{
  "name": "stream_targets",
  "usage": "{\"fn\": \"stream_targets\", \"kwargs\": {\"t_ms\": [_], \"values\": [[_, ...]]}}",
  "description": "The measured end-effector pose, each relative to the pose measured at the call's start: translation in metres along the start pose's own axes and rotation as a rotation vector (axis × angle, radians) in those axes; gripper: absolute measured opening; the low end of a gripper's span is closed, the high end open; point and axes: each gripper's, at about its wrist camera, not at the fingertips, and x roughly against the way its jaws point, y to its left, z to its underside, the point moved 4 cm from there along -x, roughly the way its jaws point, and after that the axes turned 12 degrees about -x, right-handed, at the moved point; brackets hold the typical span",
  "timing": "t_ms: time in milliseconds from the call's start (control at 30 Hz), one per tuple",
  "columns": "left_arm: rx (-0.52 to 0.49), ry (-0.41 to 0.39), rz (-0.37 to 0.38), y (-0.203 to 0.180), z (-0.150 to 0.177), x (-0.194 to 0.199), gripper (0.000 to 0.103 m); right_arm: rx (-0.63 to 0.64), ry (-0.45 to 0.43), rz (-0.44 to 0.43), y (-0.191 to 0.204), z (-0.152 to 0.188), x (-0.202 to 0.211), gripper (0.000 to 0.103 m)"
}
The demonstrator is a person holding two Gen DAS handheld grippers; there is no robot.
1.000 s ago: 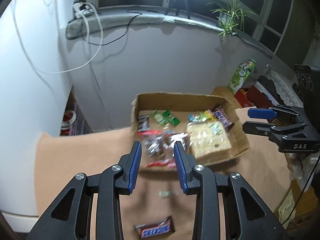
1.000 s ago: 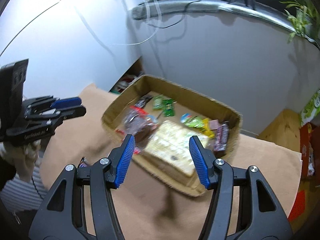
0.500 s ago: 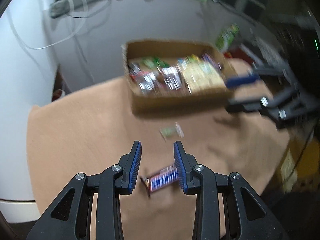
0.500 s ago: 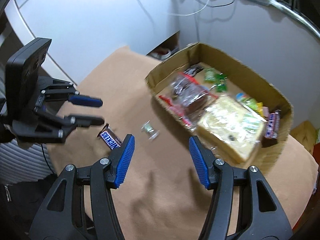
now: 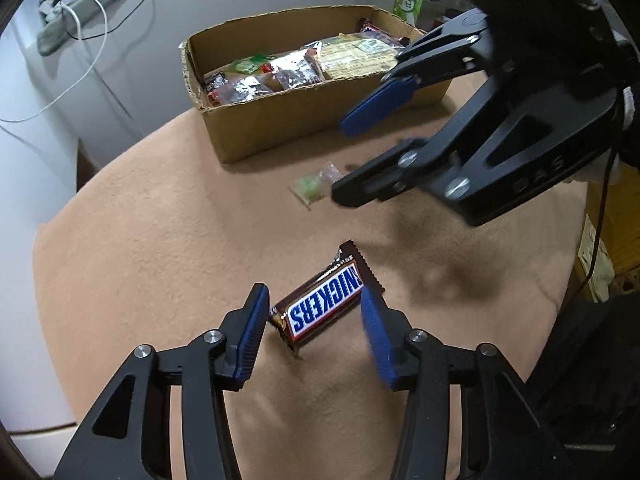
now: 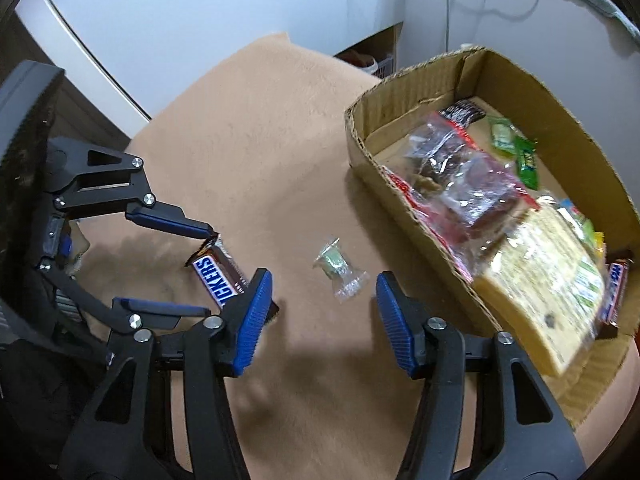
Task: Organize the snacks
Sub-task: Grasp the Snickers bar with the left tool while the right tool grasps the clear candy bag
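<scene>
Your left gripper (image 5: pixel 314 312) points down at the Snickers bar (image 5: pixel 325 305), which lies on the tan cloth (image 5: pixel 160 260) between its blue pads. The jaws have just been spreading; they stand parted and neither pad presses on the wrapper, though the bar's near end sits close to the left pad.

Your right gripper (image 6: pixel 322 286) is also released, its jaws having just narrowed a little, with nothing between them. Just ahead of its tips lies a small clear-wrapped candy (image 6: pixel 339 270) with something green inside; in the left wrist view one finger of the right gripper covers part of that candy.

Beyond both stands an open cardboard box (image 6: pixel 404 196) on the same cloth. It holds a large pale yellow packet (image 6: pixel 548 280) against one end, crinkled clear bags (image 6: pixel 460 176) with dark contents in the middle, small green sachets (image 6: pixel 516 152), a dark wrapper (image 6: pixel 462 112) near the far corner and a second bar in a blue-lettered wrapper (image 6: pixel 614 292) wedged beside the yellow packet.

"SNICKERS" reads plainly on the loose bar. The print on the yellow packet and the sachets is too blurred to read. The right gripper's body shows "DAS" faintly in the left wrist view. A green carton (image 5: pixel 410 0) stands behind the box, its label illegible.
</scene>
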Motion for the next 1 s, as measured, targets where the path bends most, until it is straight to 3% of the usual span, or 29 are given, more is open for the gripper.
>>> {"fn": "stream_targets", "kwargs": {"t_ms": [167,233,400,467,600,700,933,1000], "values": [[-0.043,0.012,0.001,0.003,0.001,-0.015,0.047,0.013,0.013,0.024,0.000,-0.004,-0.013,0.051],[-0.058,0.004,0.013,0.002,0.002,-0.018,0.051,0.029,0.019,0.031,0.004,-0.005,-0.017,0.050],[-0.063,-0.021,0.039,0.000,0.002,-0.021,0.053,0.044,0.048,0.038,0.009,-0.001,-0.027,0.040],[-0.065,-0.019,0.052,-0.003,0.004,-0.023,0.050,0.043,0.049,0.049,0.007,-0.001,-0.030,0.039],[-0.043,-0.014,0.072,-0.007,0.009,-0.025,0.034,0.019,0.049,0.054,0.004,-0.001,-0.032,0.038],[-0.009,-0.022,0.069,-0.008,0.012,-0.023,0.031,0.009,0.048,0.074,0.001,-0.002,-0.035,0.033],[0.066,-0.043,0.069,-0.006,0.015,-0.019,0.029,-0.023,0.034,0.098,0.005,-0.005,-0.037,0.032],[0.080,-0.048,0.064,-0.006,0.014,-0.020,0.029,-0.020,0.030,0.116,0.005,-0.005,-0.036,0.023]]}}
